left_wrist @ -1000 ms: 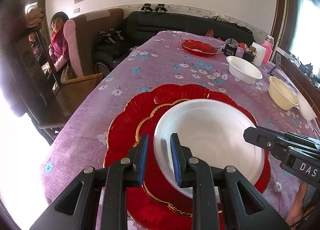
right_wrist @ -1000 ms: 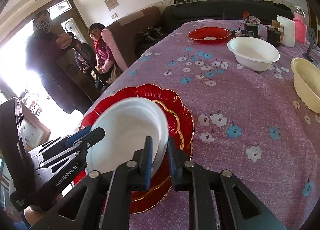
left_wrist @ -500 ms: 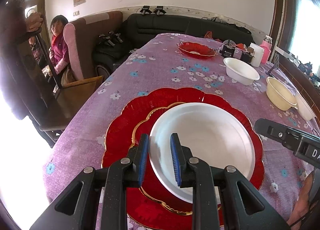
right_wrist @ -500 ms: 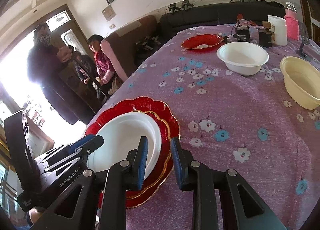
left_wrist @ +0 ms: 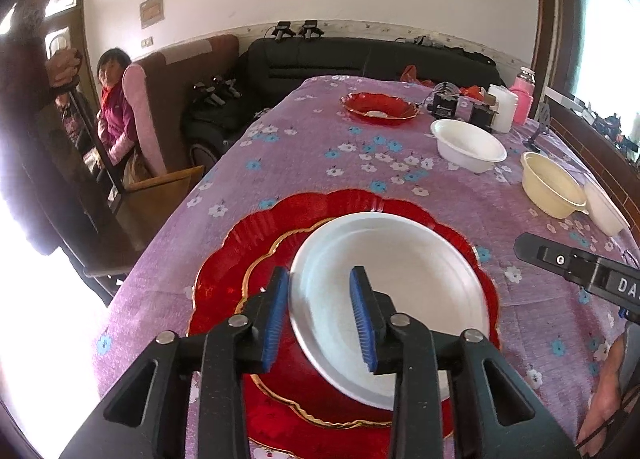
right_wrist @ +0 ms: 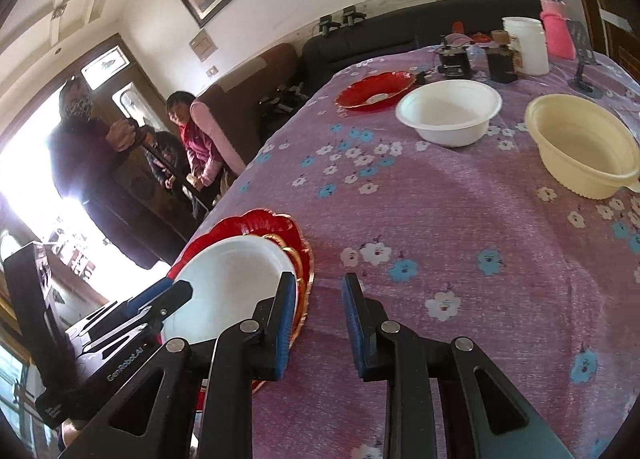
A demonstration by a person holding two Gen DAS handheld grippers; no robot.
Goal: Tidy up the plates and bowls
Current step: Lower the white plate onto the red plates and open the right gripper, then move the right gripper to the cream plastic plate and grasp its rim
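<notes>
A white plate (left_wrist: 400,291) lies on a gold-rimmed red plate (left_wrist: 280,375), which rests on a larger scalloped red plate (left_wrist: 224,275). My left gripper (left_wrist: 320,299) straddles the white plate's near-left rim. Its jaws are opening, and the blue pads (left_wrist: 276,315) stand clear of the rim. In the right wrist view my right gripper (right_wrist: 318,299) hangs open over bare tablecloth, just right of the plate stack (right_wrist: 228,279). Nothing is between its fingers. That view also shows the left gripper (right_wrist: 160,299) at the lower left.
Further along the purple flowered tablecloth (right_wrist: 440,219) stand a white bowl (right_wrist: 448,111), a cream bowl (right_wrist: 580,147) and a small red plate (right_wrist: 376,93). Jars and a pink bottle (left_wrist: 522,99) crowd the far end. Two people (right_wrist: 196,139) and a chair are left of the table.
The white plate has come down flat onto the red plates. My right gripper has let go of its rim and drawn off to the right. My left gripper's jaws have spread apart.
</notes>
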